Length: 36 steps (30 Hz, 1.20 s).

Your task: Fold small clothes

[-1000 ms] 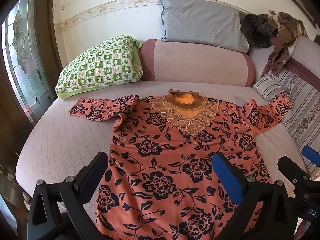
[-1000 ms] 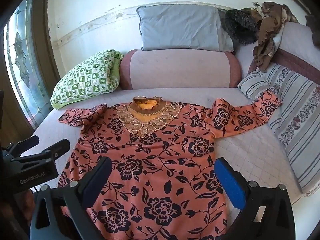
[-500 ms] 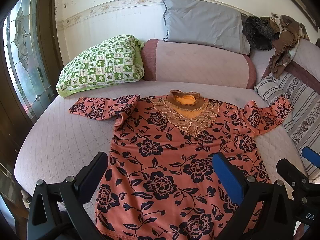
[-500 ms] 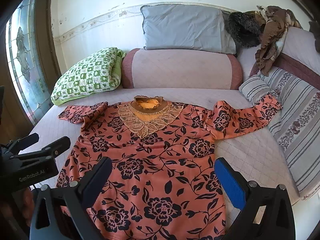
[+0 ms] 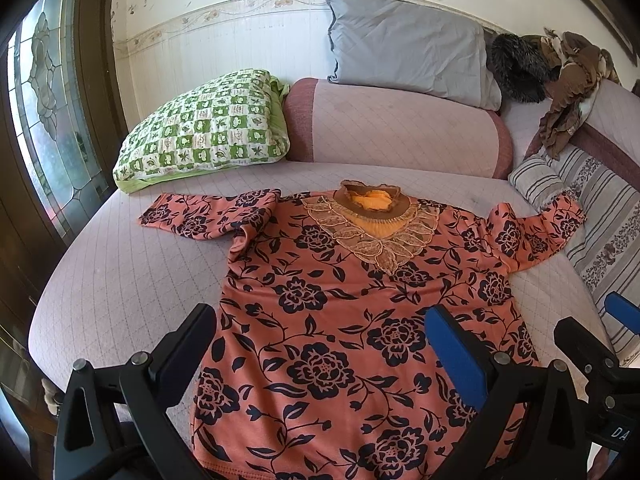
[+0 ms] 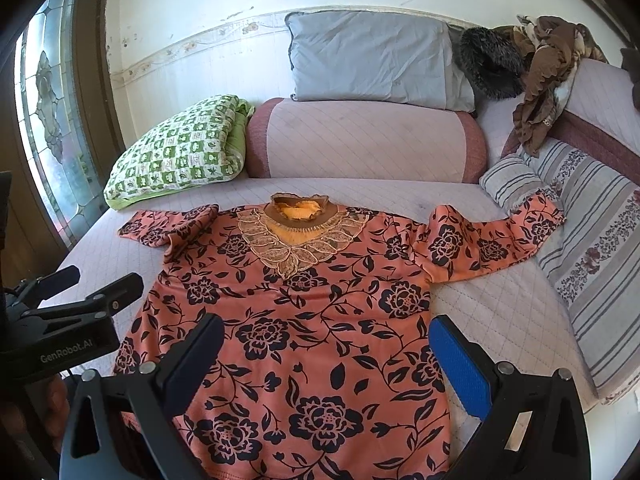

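Note:
An orange long-sleeved top [image 5: 340,320] [image 6: 304,320] with dark flowers and a lace collar lies spread flat, front up, on the quilted bed. Its left sleeve [image 5: 208,212] is bent and crumpled; its right sleeve [image 6: 492,240] reaches onto a striped cushion. My left gripper [image 5: 320,344] hovers open above the hem's left half, nothing between its fingers. My right gripper [image 6: 324,348] hovers open above the hem's middle, also holding nothing. The left gripper's body [image 6: 60,320] shows at the left edge of the right wrist view; the right gripper's fingers [image 5: 588,340] show at the right edge of the left wrist view.
A green checked pillow [image 5: 204,136] lies at the back left. A pink bolster [image 5: 396,128] and a grey pillow [image 5: 408,48] stand behind the collar. Striped cushions [image 6: 592,248] and a brown garment pile [image 6: 548,64] fill the right. Bare bed [image 5: 120,280] lies left of the top.
Both grippers have drawn back slightly and tilted up, so more wall shows. The top has not moved, and both grippers stay open.

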Each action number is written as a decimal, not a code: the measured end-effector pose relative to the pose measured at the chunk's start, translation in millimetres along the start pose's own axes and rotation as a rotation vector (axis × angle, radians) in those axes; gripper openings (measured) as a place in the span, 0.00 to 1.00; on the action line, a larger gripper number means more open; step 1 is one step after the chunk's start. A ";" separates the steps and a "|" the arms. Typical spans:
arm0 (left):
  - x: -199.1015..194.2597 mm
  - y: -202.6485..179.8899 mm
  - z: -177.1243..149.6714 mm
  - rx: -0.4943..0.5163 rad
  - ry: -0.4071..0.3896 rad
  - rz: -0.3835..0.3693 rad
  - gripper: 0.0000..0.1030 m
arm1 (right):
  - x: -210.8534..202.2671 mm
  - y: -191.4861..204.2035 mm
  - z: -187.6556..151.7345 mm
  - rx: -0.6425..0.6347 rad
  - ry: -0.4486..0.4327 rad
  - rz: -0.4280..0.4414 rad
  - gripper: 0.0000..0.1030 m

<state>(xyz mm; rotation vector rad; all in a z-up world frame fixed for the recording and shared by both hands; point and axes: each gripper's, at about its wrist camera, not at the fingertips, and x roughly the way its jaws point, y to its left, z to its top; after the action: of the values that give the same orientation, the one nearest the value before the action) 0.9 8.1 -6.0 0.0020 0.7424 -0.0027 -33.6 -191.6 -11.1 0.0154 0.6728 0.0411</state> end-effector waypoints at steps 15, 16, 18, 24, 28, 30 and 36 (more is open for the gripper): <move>-1.5 1.2 0.6 0.000 -0.004 0.003 1.00 | -2.5 1.1 3.3 -0.009 -0.006 0.006 1.00; -1.6 1.3 0.6 0.000 -0.003 0.002 1.00 | -2.5 1.2 3.2 -0.009 -0.006 0.006 1.00; -1.6 1.2 0.6 0.000 -0.004 0.003 1.00 | -2.5 1.5 3.5 -0.009 -0.007 0.006 1.00; -1.8 1.6 0.6 0.000 -0.004 0.004 1.00 | -3.0 2.0 4.6 -0.013 -0.009 0.008 1.00; -2.6 2.6 1.7 -0.003 -0.003 0.003 1.00 | -2.6 2.3 4.7 -0.014 -0.010 0.008 1.00; -2.7 2.6 1.6 -0.001 -0.003 0.003 1.00 | -2.4 2.4 4.9 -0.015 -0.011 0.008 1.00; -3.2 3.4 2.0 -0.003 -0.004 0.003 1.00 | -2.1 2.9 4.2 -0.016 -0.008 0.005 1.00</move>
<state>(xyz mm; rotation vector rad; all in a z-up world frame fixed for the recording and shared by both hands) -0.1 11.5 -2.4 0.0005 0.7388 0.0009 -32.7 -188.8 -6.3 0.0023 0.6641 0.0515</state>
